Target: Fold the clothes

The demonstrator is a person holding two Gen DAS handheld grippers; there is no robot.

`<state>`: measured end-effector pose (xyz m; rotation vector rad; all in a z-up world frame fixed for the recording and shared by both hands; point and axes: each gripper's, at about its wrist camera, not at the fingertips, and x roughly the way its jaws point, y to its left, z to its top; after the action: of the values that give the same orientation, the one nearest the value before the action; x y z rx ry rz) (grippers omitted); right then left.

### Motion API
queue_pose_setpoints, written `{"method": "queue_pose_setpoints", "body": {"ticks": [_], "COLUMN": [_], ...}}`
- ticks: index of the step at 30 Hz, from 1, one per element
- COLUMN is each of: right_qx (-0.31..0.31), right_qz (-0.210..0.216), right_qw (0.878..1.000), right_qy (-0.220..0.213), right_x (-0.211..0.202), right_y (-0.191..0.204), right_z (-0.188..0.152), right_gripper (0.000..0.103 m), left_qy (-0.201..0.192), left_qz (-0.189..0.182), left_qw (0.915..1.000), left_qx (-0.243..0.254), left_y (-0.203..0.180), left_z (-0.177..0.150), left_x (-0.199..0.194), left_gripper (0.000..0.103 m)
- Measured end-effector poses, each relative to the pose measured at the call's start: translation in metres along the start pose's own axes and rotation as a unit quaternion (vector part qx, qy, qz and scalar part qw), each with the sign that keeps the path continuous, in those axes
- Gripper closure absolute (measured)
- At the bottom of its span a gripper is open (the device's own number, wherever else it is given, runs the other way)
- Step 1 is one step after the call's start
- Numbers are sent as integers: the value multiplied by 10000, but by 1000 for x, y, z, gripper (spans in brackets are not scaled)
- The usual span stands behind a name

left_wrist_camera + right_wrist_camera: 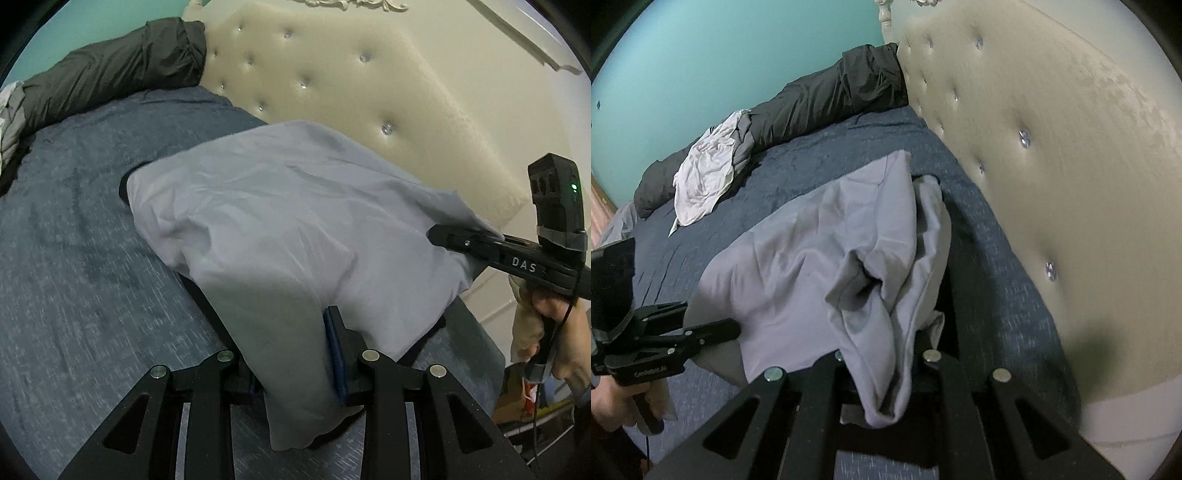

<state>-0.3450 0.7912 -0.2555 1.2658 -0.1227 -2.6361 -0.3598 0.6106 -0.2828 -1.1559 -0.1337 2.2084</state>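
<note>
The bed point(74, 258), covered in a blue-grey speckled plush spread, ran out of frame on every side, so its full extent was unreadable. The cream tufted headboard point(332, 74), studded with small crystal buttons, was cut off at the top, with only a strip of carved trim showing. A dark, crinkled duvet point(820, 96) lay bunched along the far edge against the teal wall point(701, 55), its end hidden behind a rumpled white garment point(701, 173).

The pale lavender garment point(295, 221), smooth and thin, lay raised off the bed between the two tools, its shape lost in folds and its collar or sleeves impossible to make out. The left gripper point(295, 373) pinched a hanging fold; one finger was buried in cloth. The right gripper point(886, 369) likewise clamped a bunched corner, fingertips hidden by fabric. A hand point(561, 339) showed only partly at the frame edge.
</note>
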Motion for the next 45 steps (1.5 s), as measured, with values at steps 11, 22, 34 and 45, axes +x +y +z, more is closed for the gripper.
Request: {"method": "queue_pose_setpoints", "body": {"ticks": [11, 22, 34, 45], "right_qx": [718, 1330, 1010, 314], "right_qz": [196, 558, -292, -526], "right_qw": [9972, 9895, 9915, 9981], "right_qy": [-23, 66, -765, -113], "right_x": [3, 2, -59, -7], "right_y": [-24, -43, -35, -7], "right_z": [-34, -44, -33, -28], "right_gripper": [96, 95, 63, 101], "left_qy": [231, 360, -250, 136], "left_qz": [-755, -1213, -203, 340], "left_qw": [9938, 9841, 9995, 9976], "left_qx": [-786, -1243, -76, 581], "left_y": [16, 33, 17, -2], "left_z": [-27, -41, -9, -19], "left_x": [1, -8, -60, -4], "left_gripper": [62, 62, 59, 59]}}
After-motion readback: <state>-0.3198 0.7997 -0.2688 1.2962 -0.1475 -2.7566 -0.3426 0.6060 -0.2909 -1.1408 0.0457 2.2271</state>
